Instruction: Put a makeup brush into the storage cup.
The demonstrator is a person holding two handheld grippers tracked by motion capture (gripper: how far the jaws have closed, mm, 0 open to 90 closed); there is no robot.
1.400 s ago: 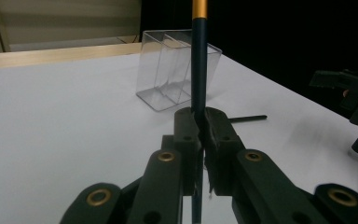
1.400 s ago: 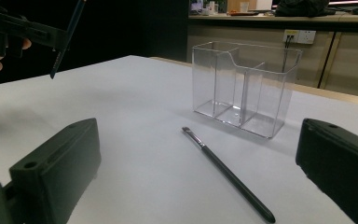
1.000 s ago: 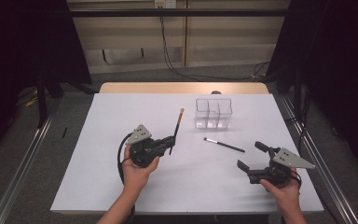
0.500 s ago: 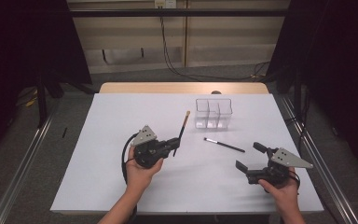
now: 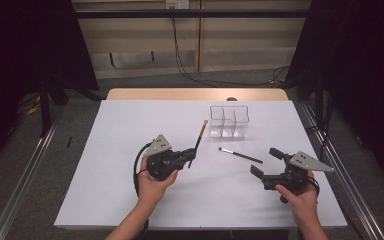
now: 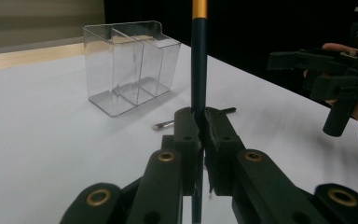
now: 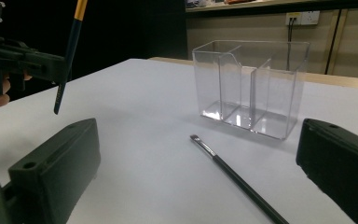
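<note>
In the high view the left gripper sits a little left of the table's middle, its jaws clamped on a dark-handled paintbrush with a gold-coloured band near the far end. The brush is held close to its lower end and slants up and away toward one o'clock, its tip pointing at the clear three-compartment organiser. The left gripper view shows the two black jaws pressed together on the brush handle, which rises straight up between them, with the organiser at about eleven o'clock from the grip and well apart from it. The right gripper is held at about four o'clock from the table's middle, its jaws spread wide with nothing between them. In the right gripper view those jaws stand apart at either side of the bottom edge, and a second, thin black brush lies flat on the white table between and ahead of them, bristle end toward the organiser and near its front wall without touching. In the high view this thin brush lies at about five o'clock from the organiser, between the two grippers. Both compartments visible from the side look empty.
</note>
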